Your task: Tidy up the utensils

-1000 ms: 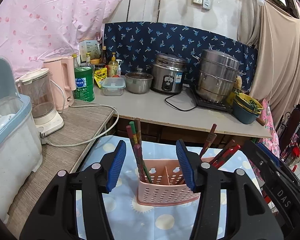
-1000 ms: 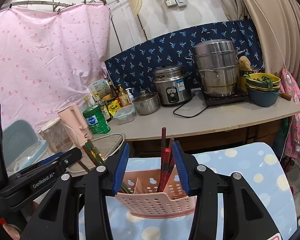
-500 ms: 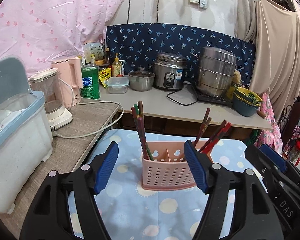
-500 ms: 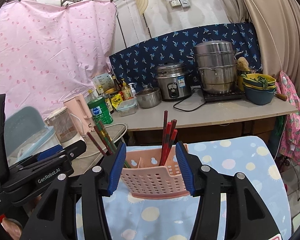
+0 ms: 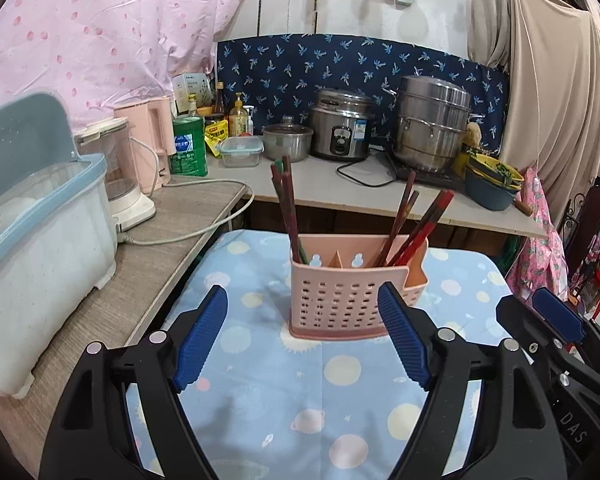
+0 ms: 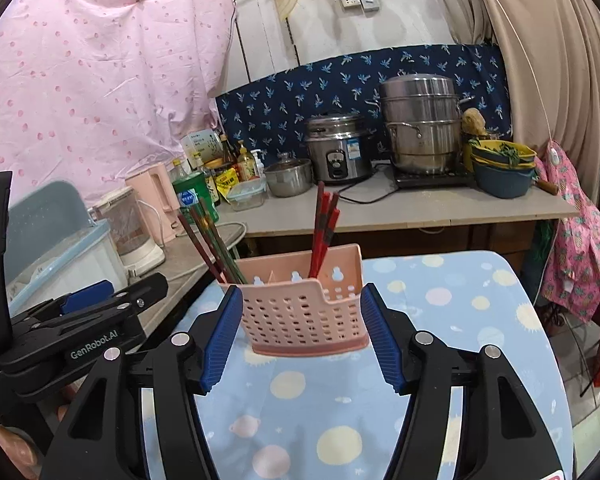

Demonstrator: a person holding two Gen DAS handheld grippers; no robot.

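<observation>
— Chopsticks [image 5: 414, 220] all standing sorted in the pink caddy [image 5: 348, 300] on my blue-clothed surface [image 5: 340, 392]?
— Looks so. My left claw [image 5: 302, 338] and right claw [image 6: 300, 340] have just been opening, both released, nothing held. Little seems left.

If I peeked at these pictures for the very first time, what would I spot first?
Probably the pink basket standing in the middle of the blue planet cloth, with dark chopsticks poking up from its left end and red chopsticks leaning from its right. Next, the black tongs with blue pads up front: the left tongs and right tongs, both open and holding nothing. Behind, a shiny steamer pot stands on the counter.
</observation>
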